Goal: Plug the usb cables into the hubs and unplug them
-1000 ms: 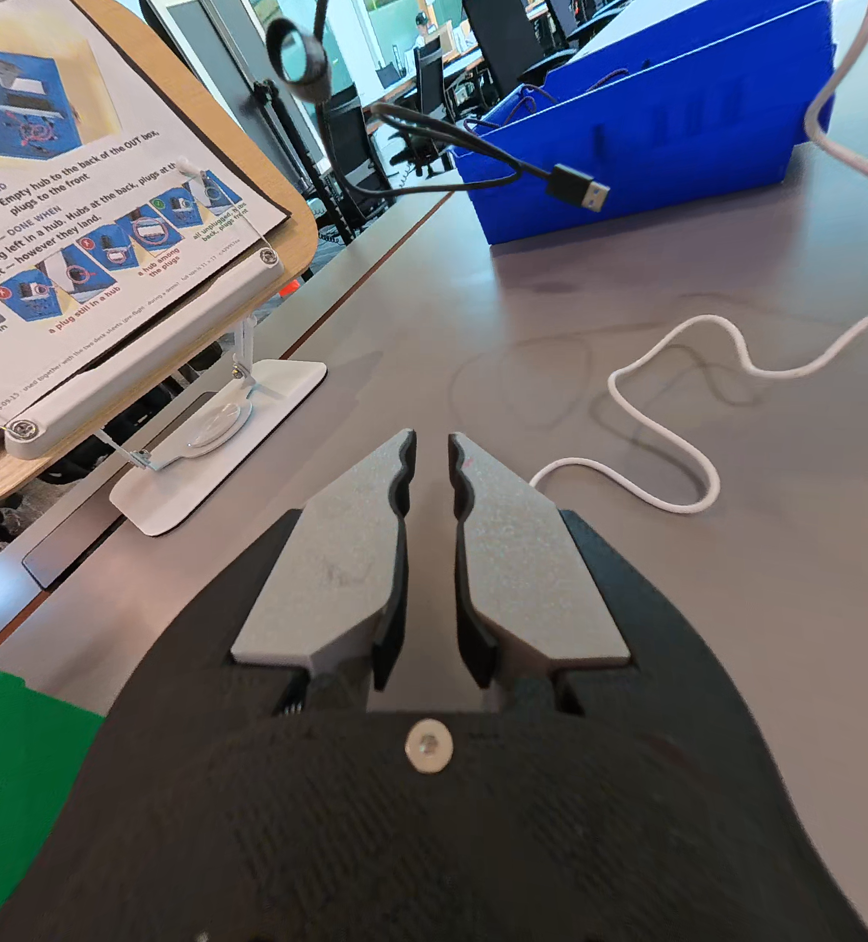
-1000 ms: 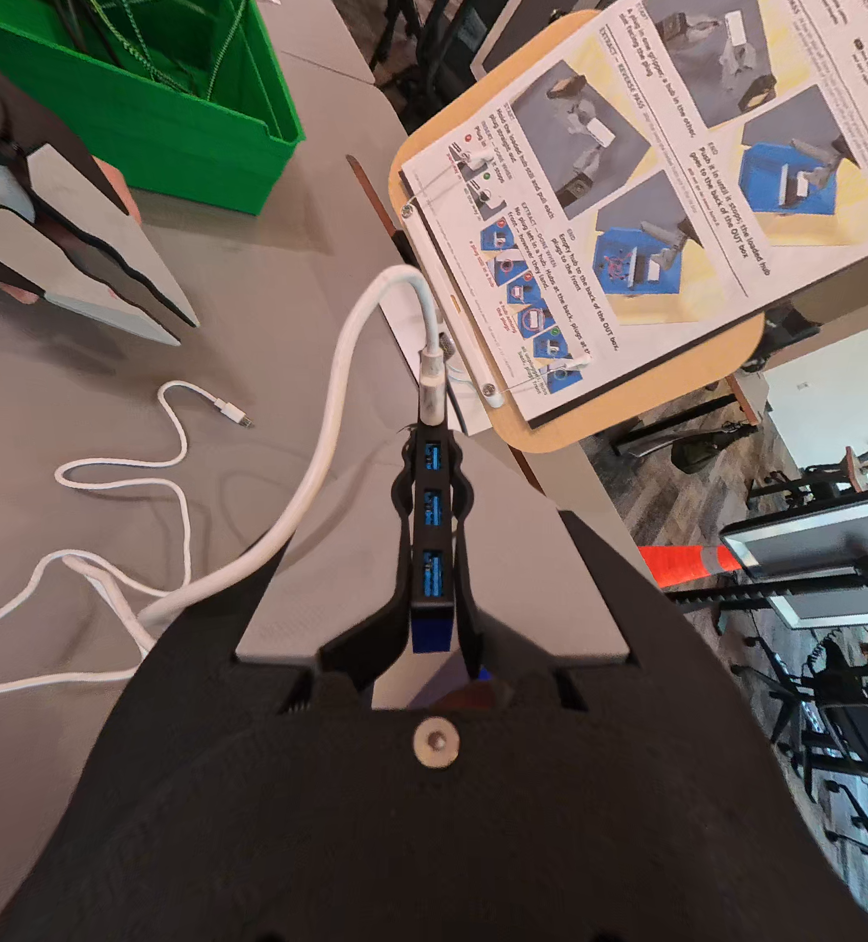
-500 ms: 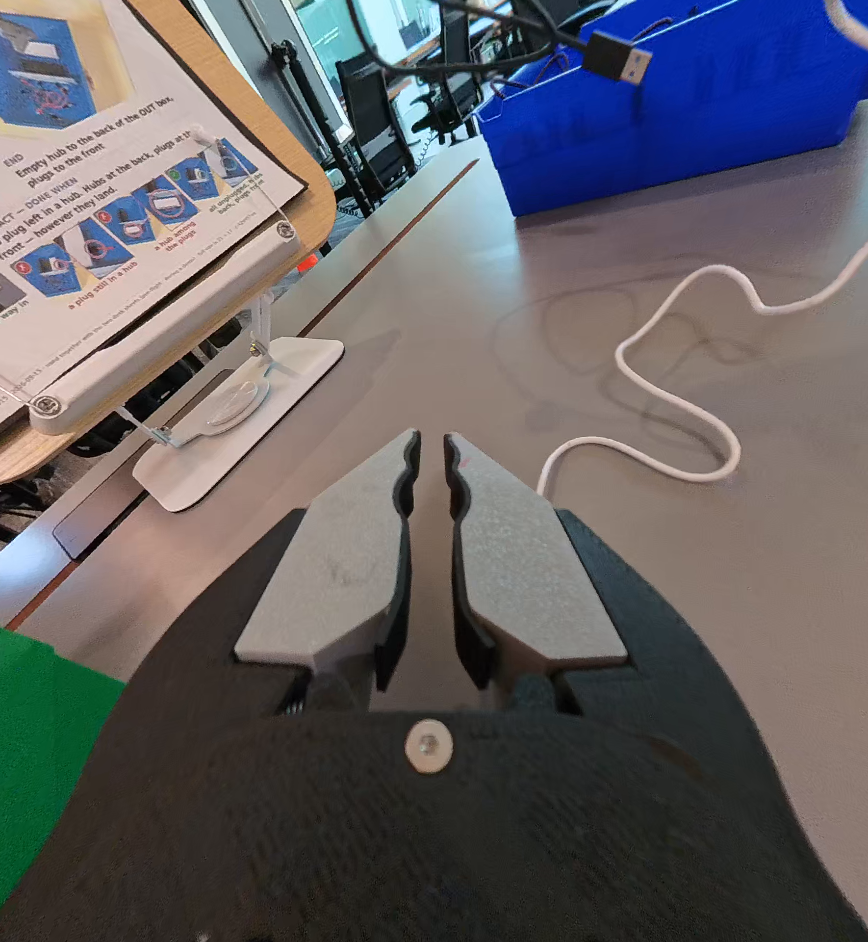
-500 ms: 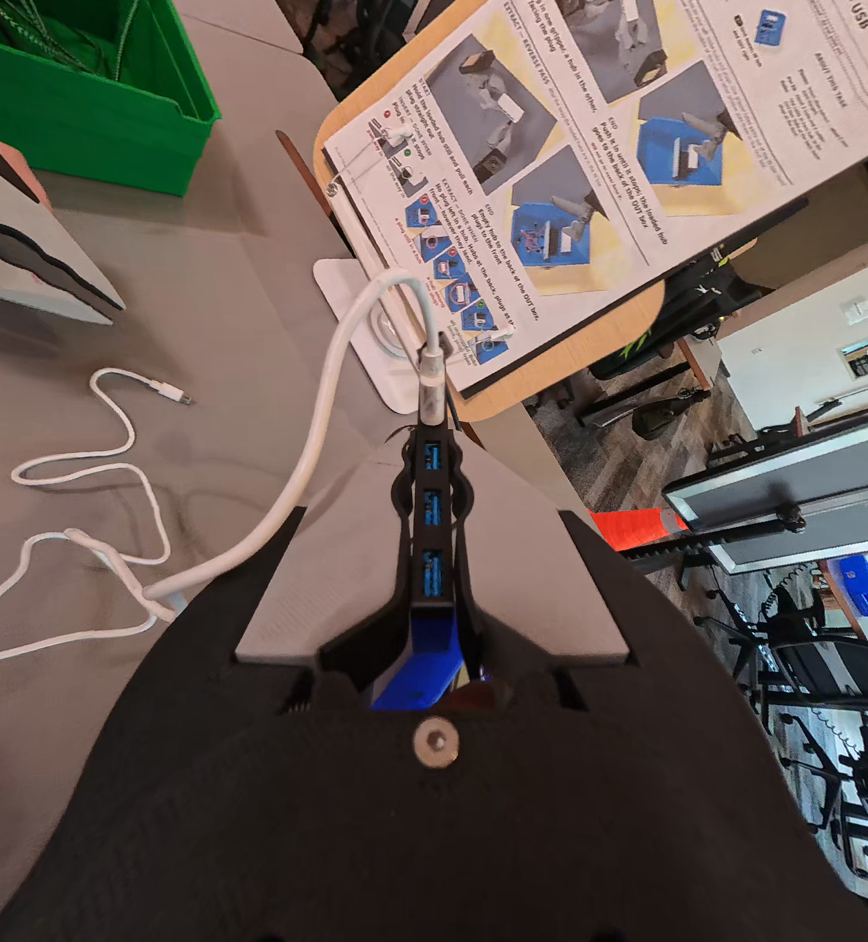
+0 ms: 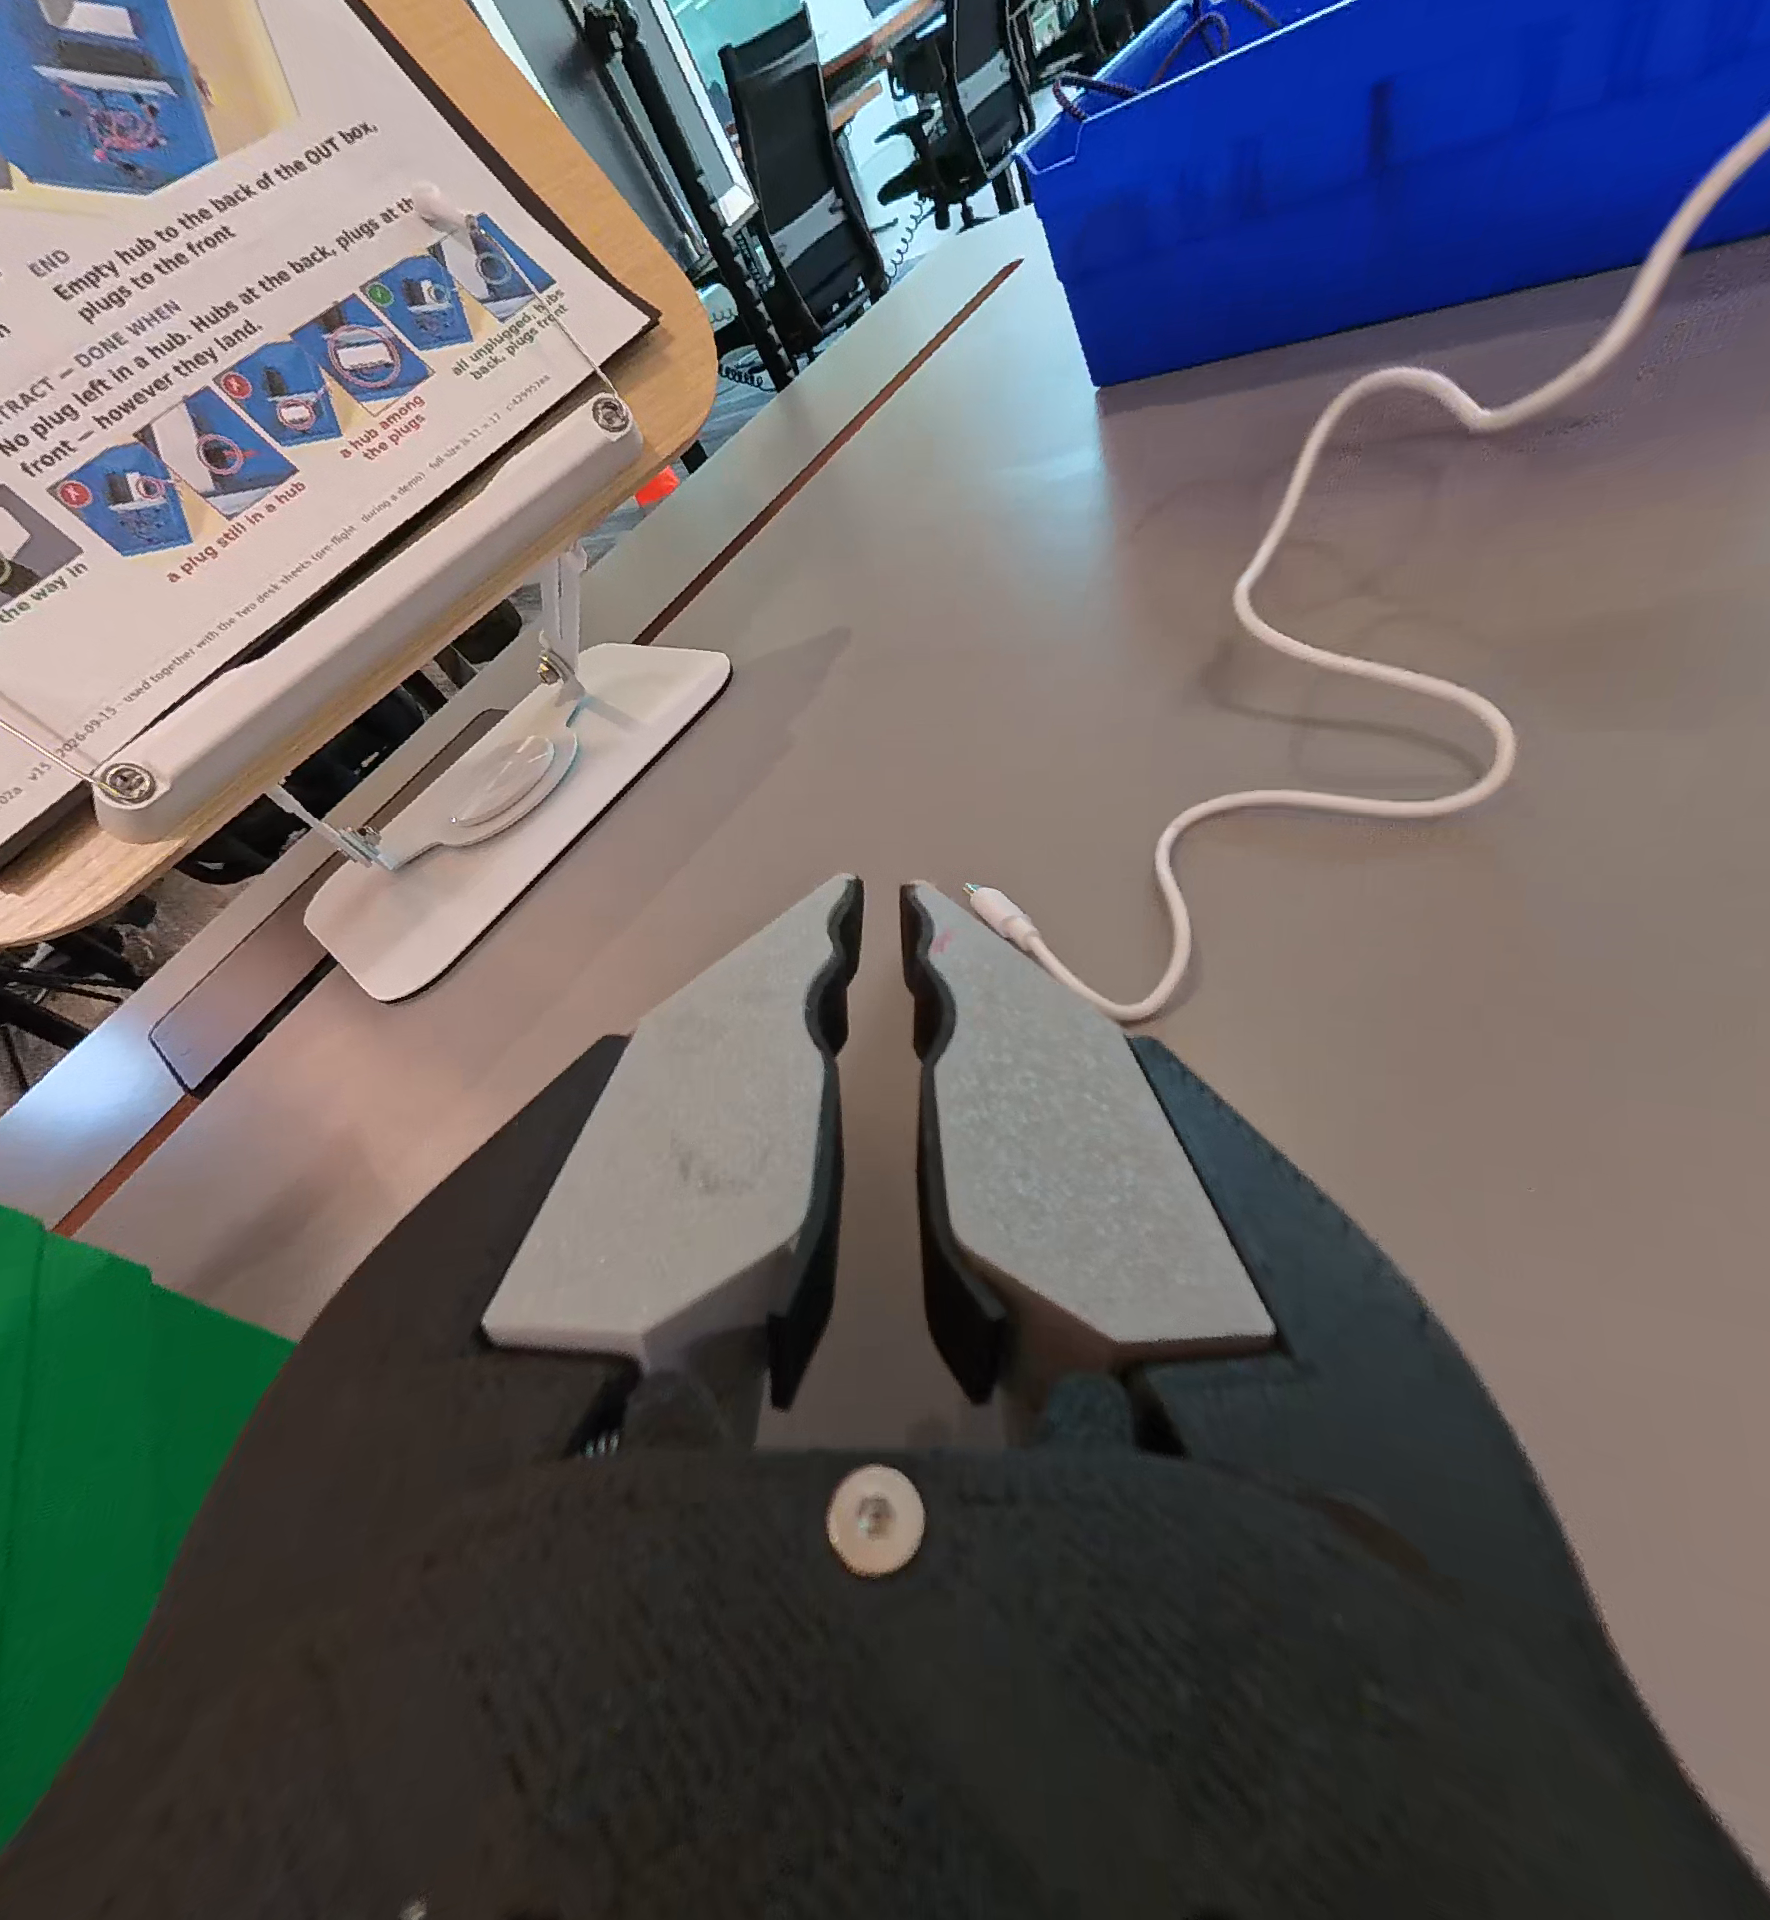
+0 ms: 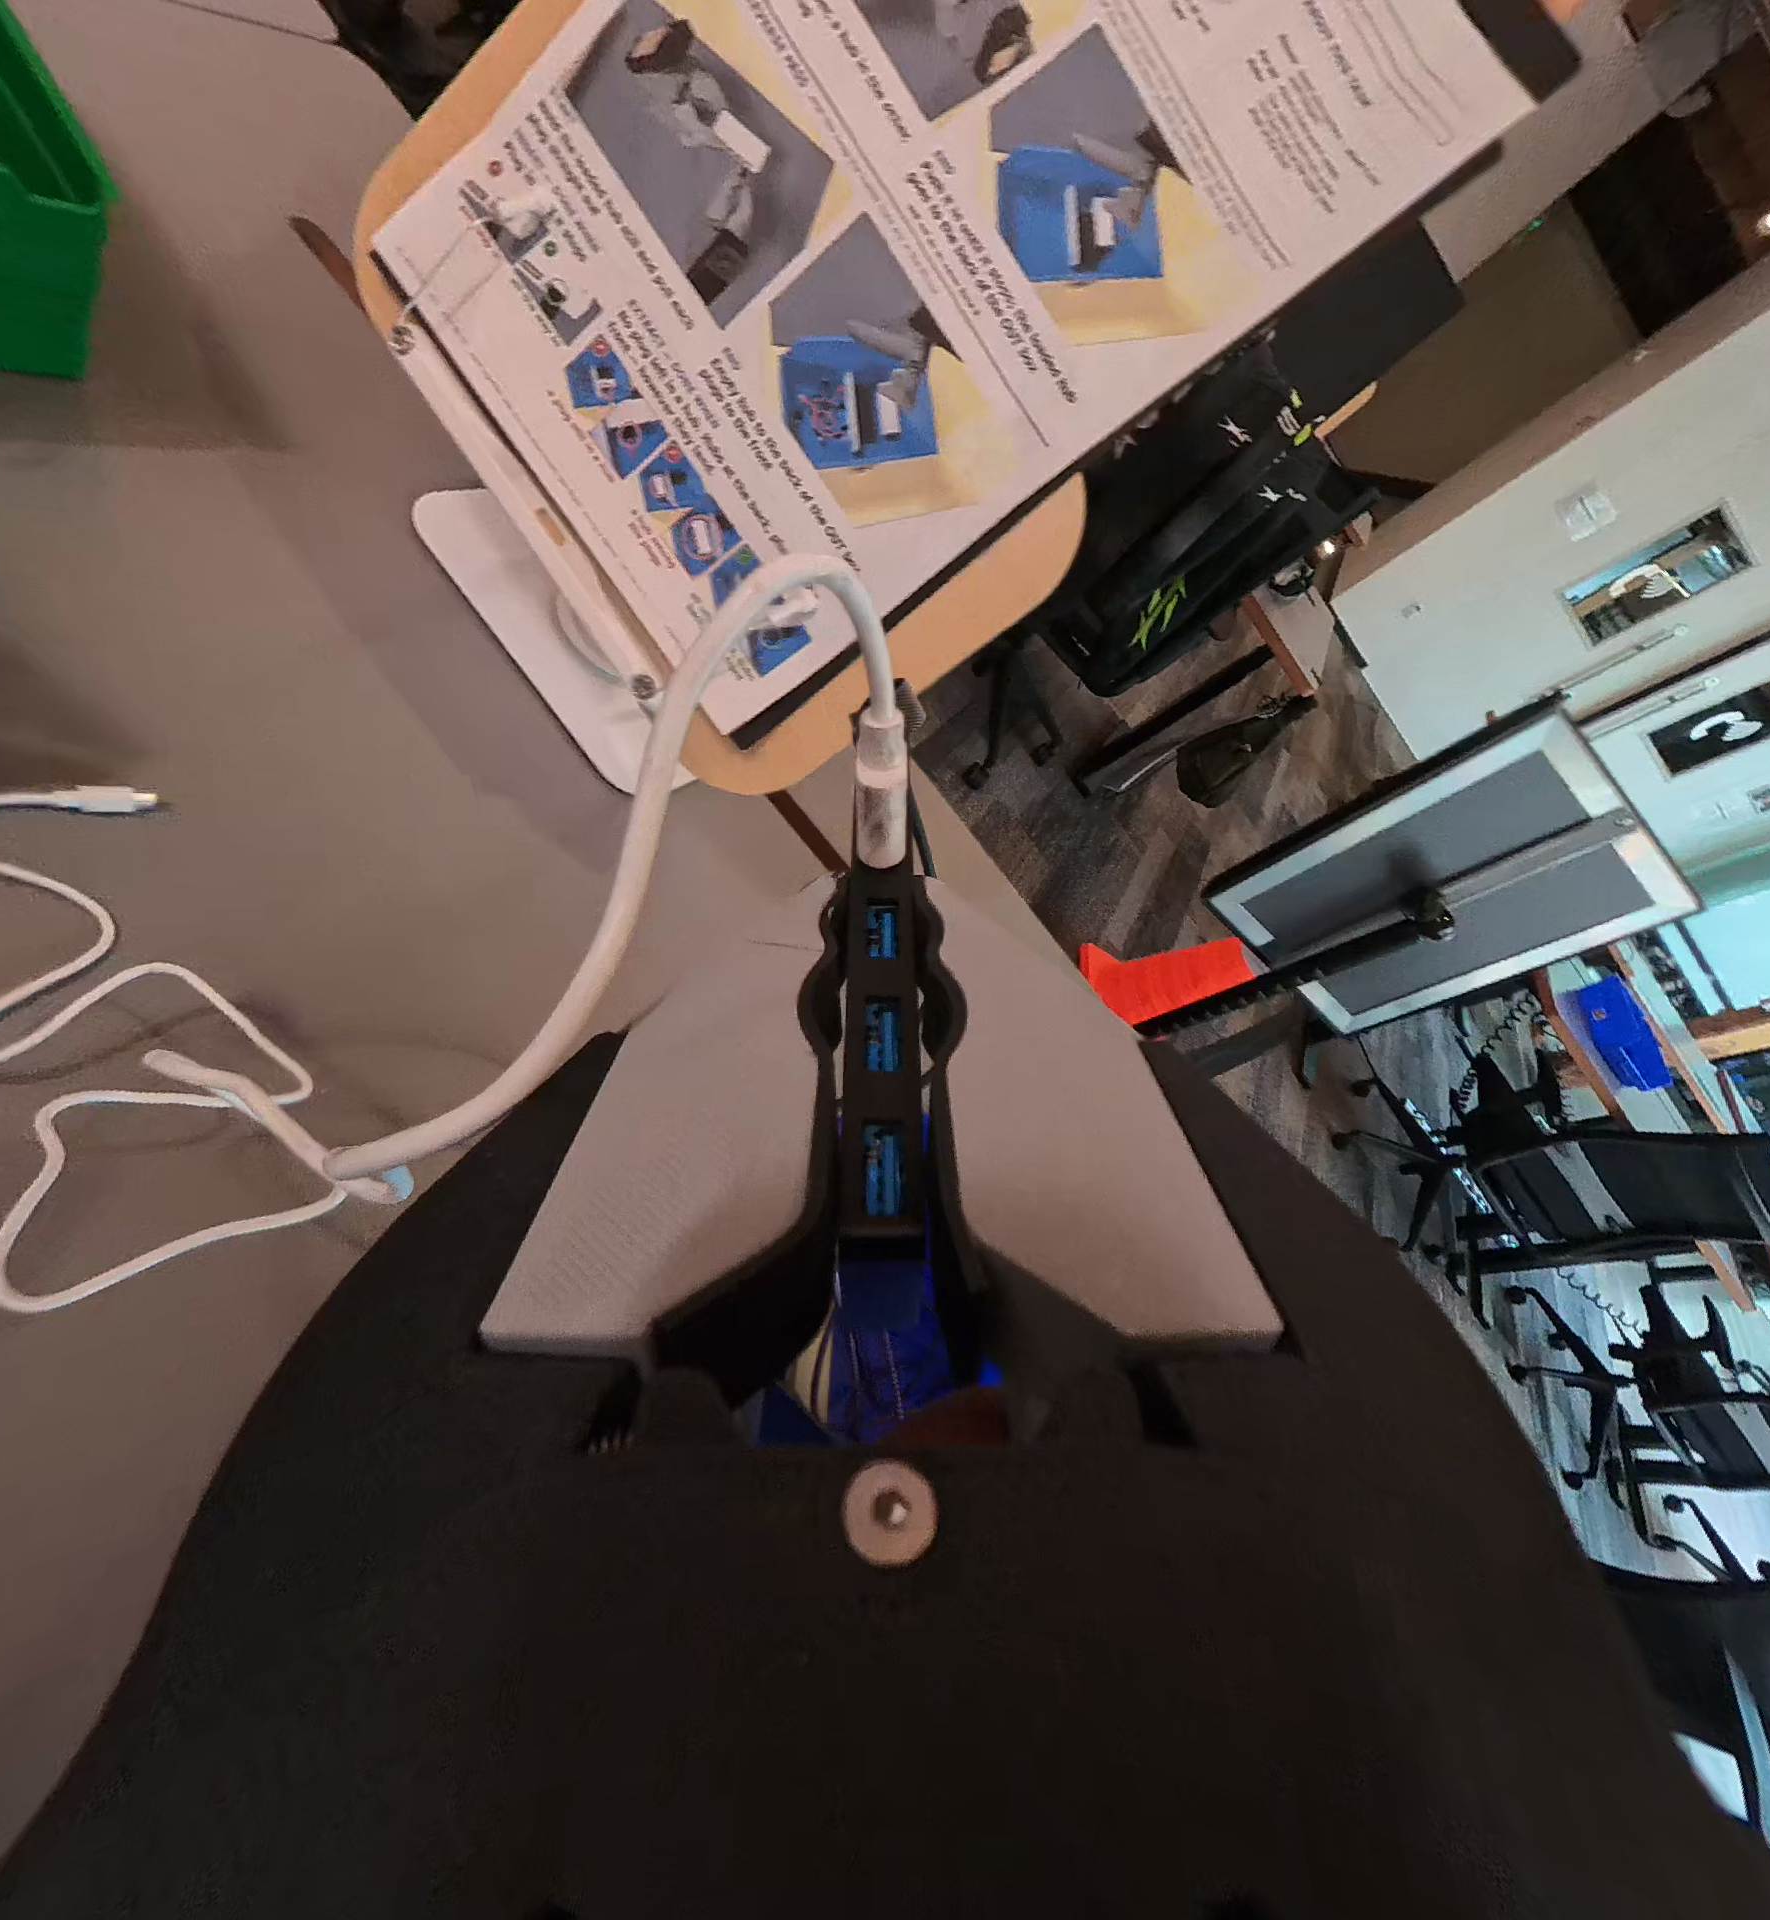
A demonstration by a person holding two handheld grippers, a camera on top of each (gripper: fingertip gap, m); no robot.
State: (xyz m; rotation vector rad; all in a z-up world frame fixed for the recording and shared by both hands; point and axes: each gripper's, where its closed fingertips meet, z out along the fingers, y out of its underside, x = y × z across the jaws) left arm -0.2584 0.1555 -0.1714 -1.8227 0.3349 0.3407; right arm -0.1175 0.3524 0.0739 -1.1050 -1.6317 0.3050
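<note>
From my left wrist view, starting at the left edge, I have a green bin (image 5: 19, 1455) corner, then the sheet stand (image 5: 507, 810) with its instruction page, then my left gripper (image 5: 881, 904) low over the table (image 5: 964, 582). Its fingers sit nearly pressed together with a thin slit between them and nothing in it. Just beside the right fingertip lies the small loose plug of the white cable (image 5: 1380, 717), which snakes away right toward the blue bin (image 5: 1432, 187).

On the right wrist view my right gripper (image 6: 886, 904) pinches the hub (image 6: 886, 1039) edge-on, raised off the table. The white cable's large plug (image 6: 881, 790) sits in the hub's far port, beyond the fingertips.

My read on progress: this cable is plugged in, so for this pair the pull-out is what remains. The hub goes toward the blue bin, I judge. How many hubs are finished I cannot tell.

Counts, as far as I see: one hub, with three empty blue ports showing plus the occupied one; one white cable clearly, though a second white strand seems tangled with it on the table and I cannot say if it is separate; two bins, one green, one blue; one stand.
</note>
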